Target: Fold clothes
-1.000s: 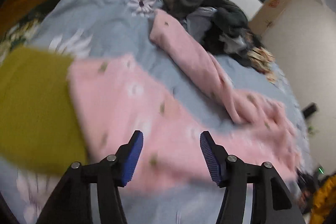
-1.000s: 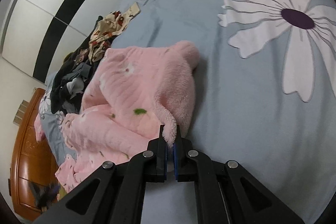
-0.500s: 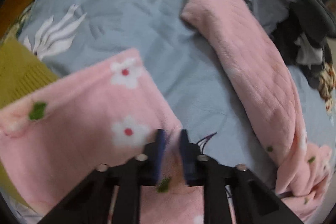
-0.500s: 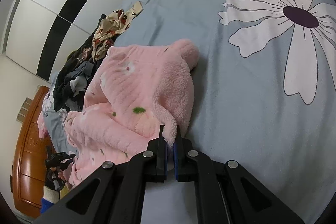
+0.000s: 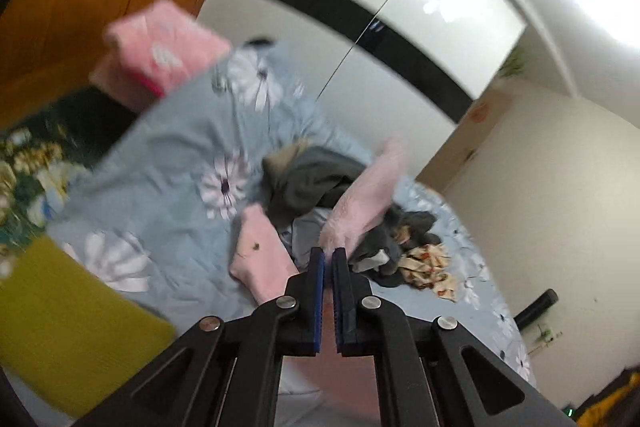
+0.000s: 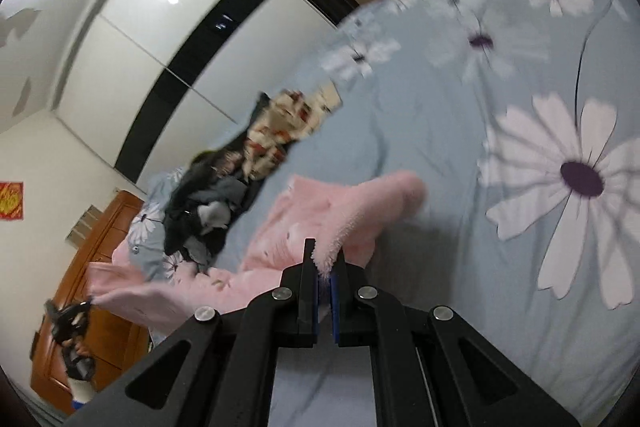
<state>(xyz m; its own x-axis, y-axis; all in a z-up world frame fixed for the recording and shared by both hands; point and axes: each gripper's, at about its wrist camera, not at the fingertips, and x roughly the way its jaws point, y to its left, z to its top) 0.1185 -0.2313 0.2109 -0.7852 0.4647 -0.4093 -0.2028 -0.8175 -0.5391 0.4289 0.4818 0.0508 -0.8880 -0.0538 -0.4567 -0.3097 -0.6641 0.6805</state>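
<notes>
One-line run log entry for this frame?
step: lifting | left gripper: shut on pink garment | right gripper: shut on pink garment | bed: dark clothes pile unfolded

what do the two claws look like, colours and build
Both look alike. The left claw and the right claw each have matte black angular linkage arms with triangular cut-outs, joined by round silver screw heads. Their two flat fingers carry blue ribbed pads on the inner faces. No cables, sleeves or markings show.

Both wrist views skim low over the bed (image 5: 168, 155) (sharing the dark clothes pile (image 6: 208, 203)).
</notes>
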